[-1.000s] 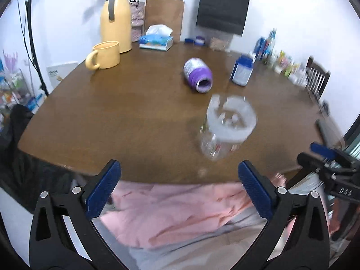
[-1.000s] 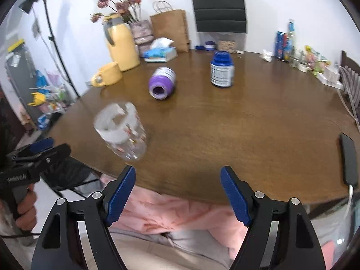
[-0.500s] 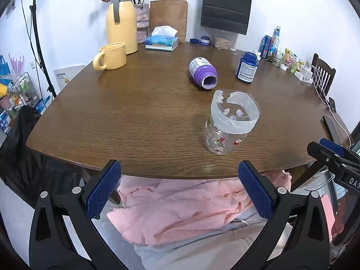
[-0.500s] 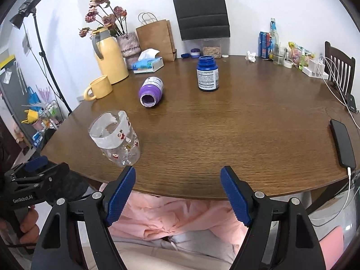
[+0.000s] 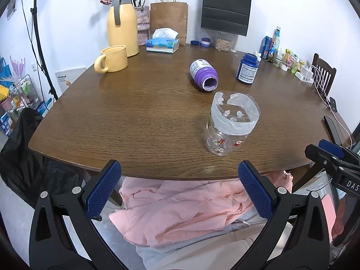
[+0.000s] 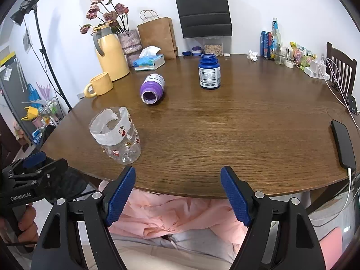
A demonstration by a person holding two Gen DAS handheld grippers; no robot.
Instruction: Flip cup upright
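Note:
A clear plastic cup (image 5: 229,124) with a torn white label band and small festive stickers stands upright near the front edge of the brown wooden table (image 5: 139,117); it also shows in the right wrist view (image 6: 115,135). My left gripper (image 5: 178,190) is open and empty, held off the table's front edge, below and left of the cup. My right gripper (image 6: 177,194) is open and empty, off the front edge, right of the cup. A purple bottle (image 5: 204,75) lies on its side behind the cup, seen too in the right wrist view (image 6: 152,89).
A blue bottle (image 6: 209,71) stands upright mid-table. A yellow mug (image 5: 111,59), yellow thermos (image 5: 122,23), tissue box (image 5: 162,42) and paper bags sit at the back. A phone (image 6: 343,144) lies at the right edge. Pink cloth (image 5: 180,207) lies below the table edge.
Both grippers pulled back and steadied; the views went from blurred to sharp. The cup stands upright in the same spot near the front edge.

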